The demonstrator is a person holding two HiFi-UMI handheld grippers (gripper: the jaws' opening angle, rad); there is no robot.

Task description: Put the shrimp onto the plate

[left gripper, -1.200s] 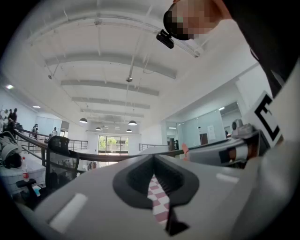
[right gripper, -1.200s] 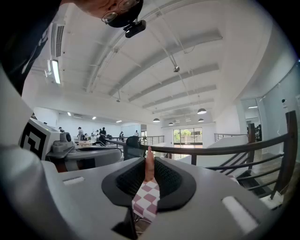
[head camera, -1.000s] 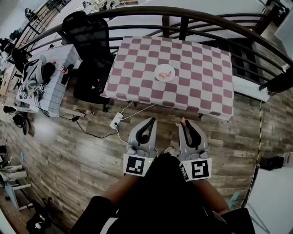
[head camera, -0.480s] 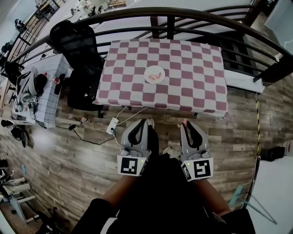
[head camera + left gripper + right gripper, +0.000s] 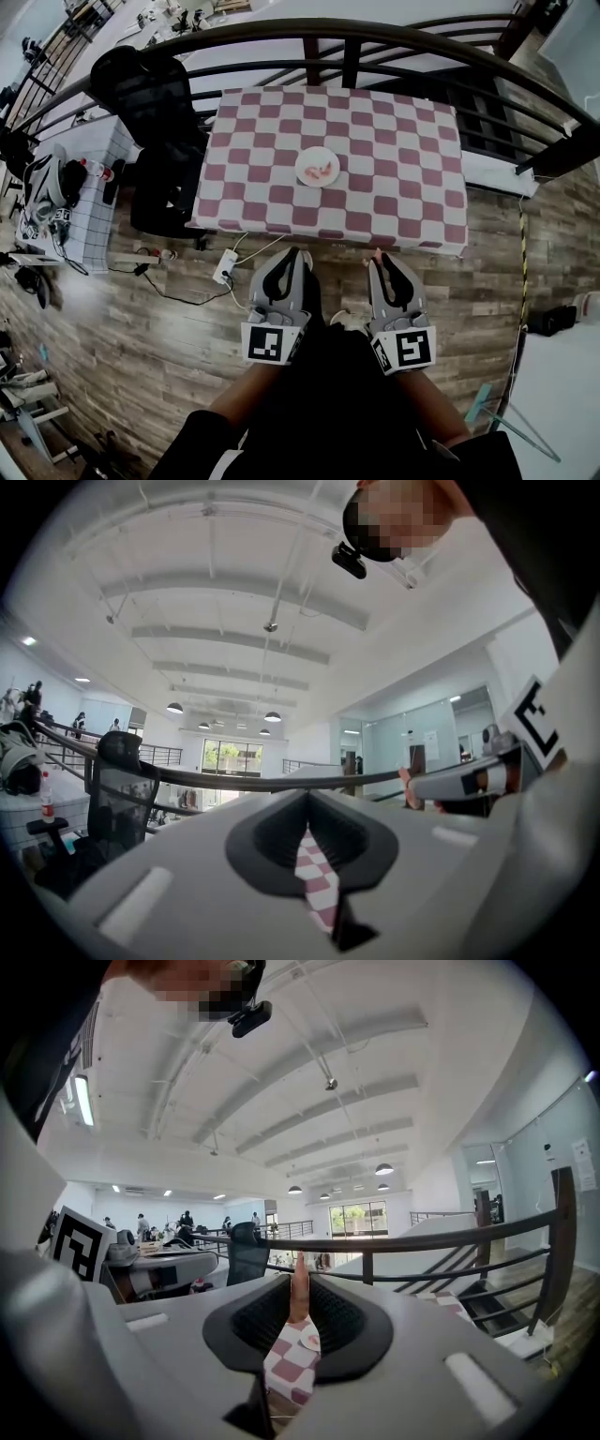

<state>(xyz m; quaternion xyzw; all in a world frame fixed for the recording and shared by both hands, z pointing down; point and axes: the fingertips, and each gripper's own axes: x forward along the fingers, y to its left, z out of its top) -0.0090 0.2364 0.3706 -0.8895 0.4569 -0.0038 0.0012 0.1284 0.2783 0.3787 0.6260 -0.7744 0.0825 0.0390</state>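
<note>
Pink shrimp [image 5: 298, 1288], one, clamped upright in the right gripper [image 5: 380, 259]. Left gripper [image 5: 293, 255] closed, empty. One white plate [image 5: 302, 169] holds more shrimp mid-table [image 5: 403, 178], well ahead. Both grippers stand short of the table's near edge, over open wood floor [image 5: 169, 319].

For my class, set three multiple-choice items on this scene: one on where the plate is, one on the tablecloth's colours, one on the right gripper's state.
1. Where is the plate?
A on the floor
B on the table
C on the chair

2. The tablecloth is checked in:
A pink and white
B blue and yellow
C green and black

3. The right gripper is:
A wide open and empty
B shut on a shrimp
C shut on a fork

Key:
1 B, it sits mid-table.
2 A, the head view shows those checks.
3 B, a pink shrimp stands pinched between its jaws.
</note>
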